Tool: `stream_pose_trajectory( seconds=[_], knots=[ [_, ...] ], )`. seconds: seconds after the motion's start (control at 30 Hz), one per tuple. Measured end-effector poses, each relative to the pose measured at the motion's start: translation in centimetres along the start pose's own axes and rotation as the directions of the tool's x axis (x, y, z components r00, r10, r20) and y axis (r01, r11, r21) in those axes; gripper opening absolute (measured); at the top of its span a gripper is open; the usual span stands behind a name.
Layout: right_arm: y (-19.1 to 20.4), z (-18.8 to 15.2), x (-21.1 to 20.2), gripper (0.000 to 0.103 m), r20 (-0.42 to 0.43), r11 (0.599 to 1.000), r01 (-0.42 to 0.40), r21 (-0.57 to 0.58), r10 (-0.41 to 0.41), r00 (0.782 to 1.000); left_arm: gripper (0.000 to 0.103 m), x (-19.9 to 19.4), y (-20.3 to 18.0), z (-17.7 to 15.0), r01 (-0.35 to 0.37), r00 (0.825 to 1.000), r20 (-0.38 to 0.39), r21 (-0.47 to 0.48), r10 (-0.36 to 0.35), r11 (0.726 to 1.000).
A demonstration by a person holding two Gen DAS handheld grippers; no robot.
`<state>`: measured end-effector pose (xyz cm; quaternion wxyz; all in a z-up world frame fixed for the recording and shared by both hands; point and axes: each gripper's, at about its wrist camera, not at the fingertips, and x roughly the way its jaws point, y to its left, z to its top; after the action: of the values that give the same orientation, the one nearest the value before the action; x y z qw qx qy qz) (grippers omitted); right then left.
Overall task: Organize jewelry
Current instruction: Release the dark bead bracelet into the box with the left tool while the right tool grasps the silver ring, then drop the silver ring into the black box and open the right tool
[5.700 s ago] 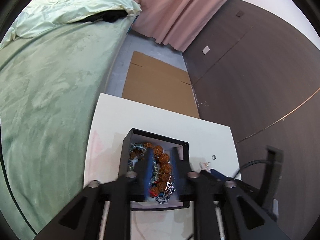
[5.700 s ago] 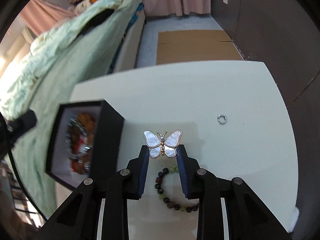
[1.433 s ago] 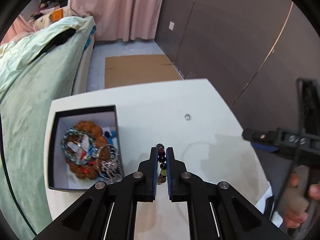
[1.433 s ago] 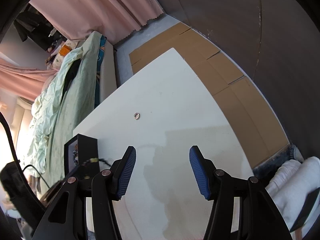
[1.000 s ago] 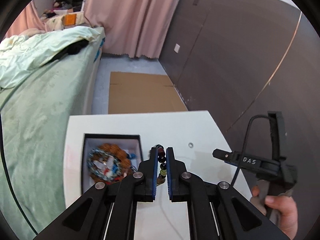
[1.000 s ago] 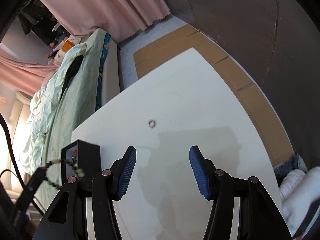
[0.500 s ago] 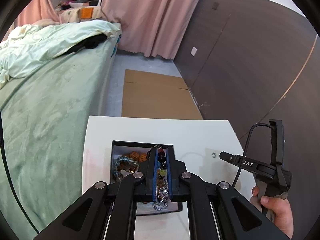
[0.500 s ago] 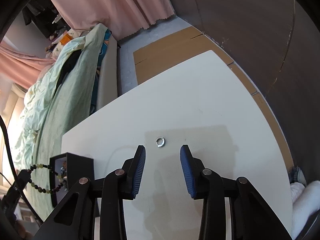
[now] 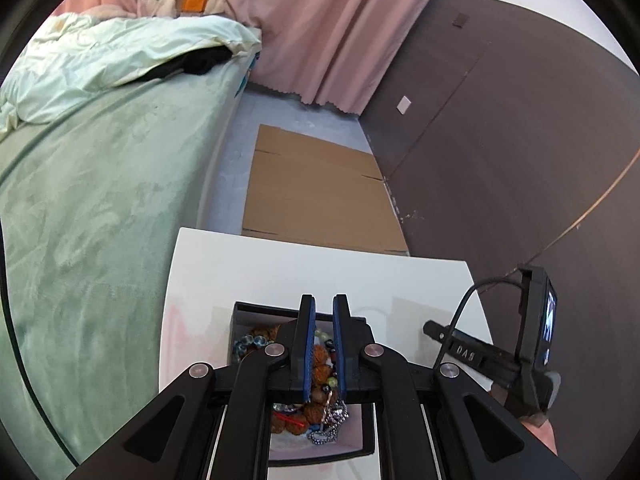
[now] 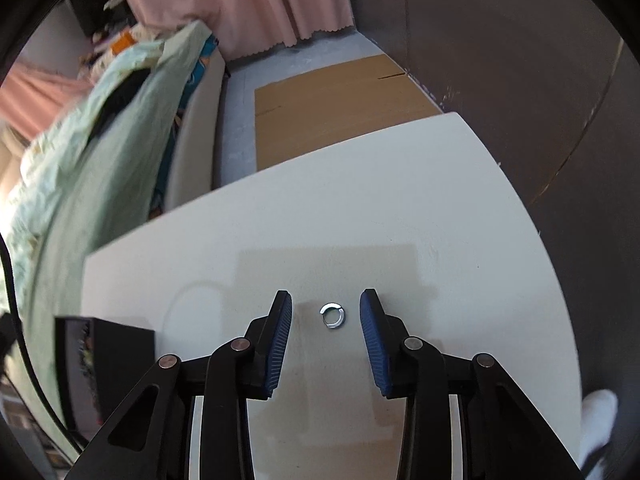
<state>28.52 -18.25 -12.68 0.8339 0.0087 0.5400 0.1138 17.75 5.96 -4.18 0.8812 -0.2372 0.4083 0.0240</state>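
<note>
Silver ring [image 10: 333,315] lies between right tool's [image 10: 326,312] parted jaws.

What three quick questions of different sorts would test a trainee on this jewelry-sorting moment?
1. True or false: the silver ring lies on the white table between the open fingers of the right hand-held gripper, untouched.
2. Which item does the left hand-held gripper grip? A) beaded bracelet B) butterfly brooch C) chain
3. Fill in: the left hand-held gripper hangs over the black ____.

Key: 1 true; 2 A, the beaded bracelet shows between its near-shut fingers; 3 jewelry box.
</note>
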Motion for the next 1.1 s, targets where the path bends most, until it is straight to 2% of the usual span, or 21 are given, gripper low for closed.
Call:
stream_pose_trajectory(
  seconds=[0.13, 0.27, 0.37, 0.43, 0.53, 0.7, 0.73, 0.77, 0.8, 0.83, 0.87, 0.93, 1.1],
  knots=[
    [0.4, 0.0, -0.1, 0.029, -0.009, 0.998, 0.051, -0.040, -0.051, 0.999, 0.009, 0.4, 0.6, 0.2, -0.001, 1.000, -0.010, -0.032, 0.000, 0.999],
    [1.3, -0.4, -0.2, 0.014, 0.018, 0.983, 0.137, -0.120, -0.136, 0.991, 0.009, 0.0, 0.8, 0.2, -0.015, 1.000, -0.002, -0.041, 0.015, 0.999],
    [1.4, -0.4, -0.4, 0.014, 0.026, 0.981, 0.141, -0.135, -0.139, 0.990, 0.009, -0.5, 1.0, 0.1, -0.022, 1.000, 0.003, -0.040, 0.022, 0.999],
    [1.1, -0.4, -0.7, 0.013, 0.013, 0.988, 0.101, -0.114, -0.100, 0.995, 0.009, -0.9, 1.2, 0.0, -0.027, 1.000, 0.007, -0.042, 0.027, 0.999],
    [0.8, -0.6, -2.3, 0.013, 0.030, 0.998, 0.002, -0.070, 0.000, 1.000, 0.009, -1.5, 1.5, -0.3, -0.031, 0.999, 0.016, -0.046, 0.032, 0.998],
    [1.3, -1.5, -6.1, 0.013, 0.104, 0.983, -0.172, -0.063, 0.177, 0.979, 0.009, -2.6, 1.7, -0.9, -0.031, 0.999, 0.022, -0.054, 0.032, 0.998],
    [1.5, -1.7, -6.7, 0.013, 0.115, 0.978, -0.198, -0.066, 0.204, 0.972, 0.014, -2.8, 1.7, -1.0, -0.031, 0.999, 0.021, -0.054, 0.033, 0.998],
    [1.8, -2.0, -7.1, 0.013, 0.124, 0.973, -0.222, -0.069, 0.230, 0.965, 0.029, -3.0, 1.7, -1.2, -0.031, 0.999, 0.020, -0.054, 0.032, 0.998],
    [2.0, -2.3, -7.6, 0.013, 0.132, 0.966, -0.249, -0.074, 0.257, 0.957, 0.041, -3.4, 1.7, -1.4, -0.029, 0.999, 0.028, -0.053, 0.030, 0.998],
    [2.2, -2.5, -7.9, 0.013, 0.138, 0.960, -0.268, -0.077, 0.277, 0.951, 0.063, -3.7, 1.7, -1.5, -0.030, 0.999, 0.040, -0.053, 0.032, 0.998],
    [2.6, -2.8, -8.3, 0.013, 0.144, 0.952, -0.295, -0.081, 0.304, 0.942, 0.076, -4.3, 1.8, -1.7, -0.034, 0.997, 0.066, -0.051, 0.037, 0.998],
    [3.3, -3.0, -8.6, 0.013, 0.150, 0.941, -0.328, -0.087, 0.338, 0.929, 0.081, -5.3, 1.7, -1.9, -0.038, 0.994, 0.101, -0.040, 0.042, 0.998],
    [5.6, -3.7, -9.2, 0.013, 0.160, 0.906, -0.405, -0.121, 0.421, 0.893, 0.081, -6.5, 2.4, -2.1, -0.043, 0.993, 0.107, -0.033, 0.046, 0.999]
  ],
)
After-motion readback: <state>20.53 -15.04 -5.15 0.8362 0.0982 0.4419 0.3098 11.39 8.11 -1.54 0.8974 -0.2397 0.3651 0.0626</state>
